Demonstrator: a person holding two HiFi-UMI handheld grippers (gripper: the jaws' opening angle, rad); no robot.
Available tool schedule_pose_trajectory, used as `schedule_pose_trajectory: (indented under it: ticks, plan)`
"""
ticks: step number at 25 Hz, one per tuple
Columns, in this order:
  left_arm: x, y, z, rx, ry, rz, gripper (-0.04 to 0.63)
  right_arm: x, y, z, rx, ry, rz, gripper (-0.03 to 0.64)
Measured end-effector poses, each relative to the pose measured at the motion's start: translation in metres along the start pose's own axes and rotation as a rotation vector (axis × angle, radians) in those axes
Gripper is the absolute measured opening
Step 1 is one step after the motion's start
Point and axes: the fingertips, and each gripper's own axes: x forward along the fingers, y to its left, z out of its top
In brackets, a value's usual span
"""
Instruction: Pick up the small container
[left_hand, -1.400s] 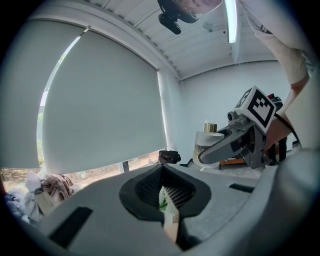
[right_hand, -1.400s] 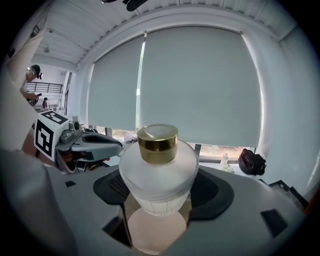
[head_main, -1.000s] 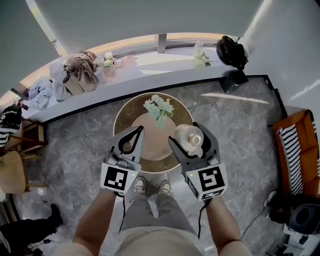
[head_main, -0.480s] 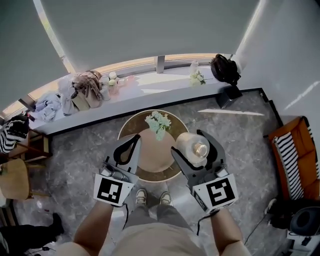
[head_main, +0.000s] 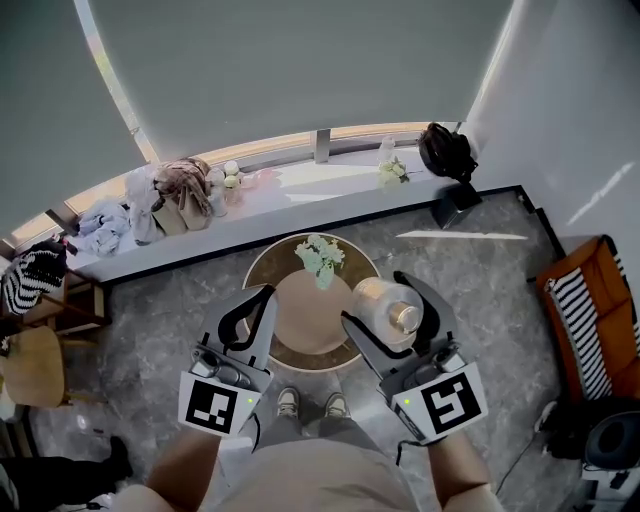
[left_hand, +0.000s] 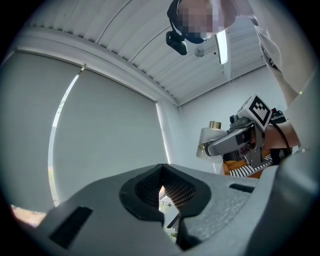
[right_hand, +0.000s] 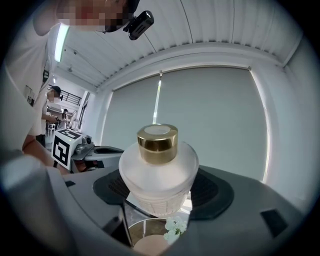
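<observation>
The small container (head_main: 388, 302) is a frosted white bottle with a gold cap (right_hand: 158, 143). My right gripper (head_main: 392, 310) is shut on it and holds it lifted above the round table (head_main: 263, 268), upright. In the right gripper view the bottle (right_hand: 159, 177) fills the space between the jaws. My left gripper (head_main: 259, 310) hangs level with it to the left, jaws shut with nothing between them. The left gripper view shows the closed pads (left_hand: 170, 192) and, at the right, the bottle (left_hand: 209, 142) in the other gripper.
A bunch of pale flowers (head_main: 320, 257) stands on the round table, just beyond the grippers. Behind runs a long window ledge (head_main: 300, 190) with bags and a black backpack (head_main: 445, 152). An orange seat with a striped cloth (head_main: 580, 315) is at the right.
Both grippers have risen toward the camera with the bottle still gripped in the right one. The table and floor look smaller and farther below.
</observation>
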Motion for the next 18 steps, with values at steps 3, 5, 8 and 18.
schedule_pose_trajectory:
  ticks: [3, 5, 8, 18]
  plan:
    - [-0.011, -0.011, 0.001, -0.003, 0.004, -0.016, 0.008, -0.008, 0.010, 0.003, -0.007, -0.003, 0.016, 0.339]
    - [-0.017, -0.016, -0.001, -0.002, 0.014, -0.024, 0.008, -0.011, 0.016, 0.003, -0.007, 0.000, 0.025, 0.339]
    - [-0.026, -0.021, -0.004, -0.006, 0.025, -0.032, 0.008, -0.015, 0.023, 0.000, -0.004, 0.005, 0.033, 0.339]
    - [-0.029, -0.016, -0.007, -0.001, 0.038, -0.041, 0.008, -0.013, 0.032, -0.011, 0.022, 0.027, 0.040, 0.339]
